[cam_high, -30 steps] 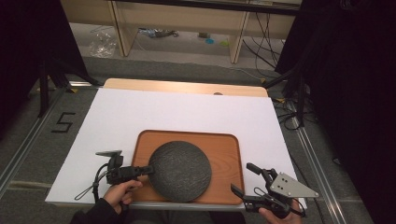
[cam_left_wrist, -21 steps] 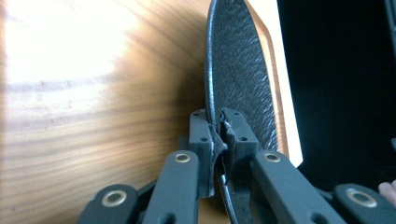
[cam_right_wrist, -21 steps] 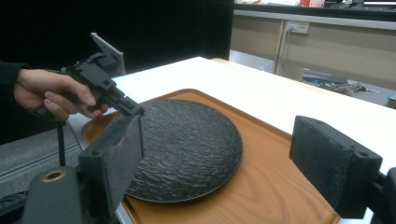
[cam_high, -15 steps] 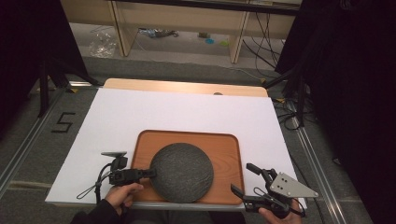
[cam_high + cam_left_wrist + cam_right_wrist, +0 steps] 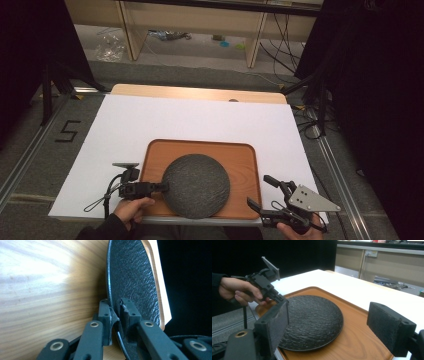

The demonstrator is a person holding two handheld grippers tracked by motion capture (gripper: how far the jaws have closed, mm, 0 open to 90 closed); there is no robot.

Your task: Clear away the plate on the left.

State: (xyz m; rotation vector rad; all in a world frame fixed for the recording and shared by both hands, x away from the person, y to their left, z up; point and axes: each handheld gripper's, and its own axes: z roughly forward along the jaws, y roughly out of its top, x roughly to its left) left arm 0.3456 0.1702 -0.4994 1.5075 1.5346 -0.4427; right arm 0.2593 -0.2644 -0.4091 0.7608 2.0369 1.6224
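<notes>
Sliding slightly left since earlier, one dark plate (image 5: 196,185) sits on one wooden tray (image 5: 245,159), its left rim clamped by the left gripper (image 5: 161,187), while the right gripper (image 5: 261,192) gapes apart at the tray's near-right corner, white table (image 5: 200,120) open beyond.

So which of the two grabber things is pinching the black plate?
The left gripper. Its jaws are shut on the rim of the black plate, while the right gripper is open beside the wooden tray, touching nothing.
</notes>
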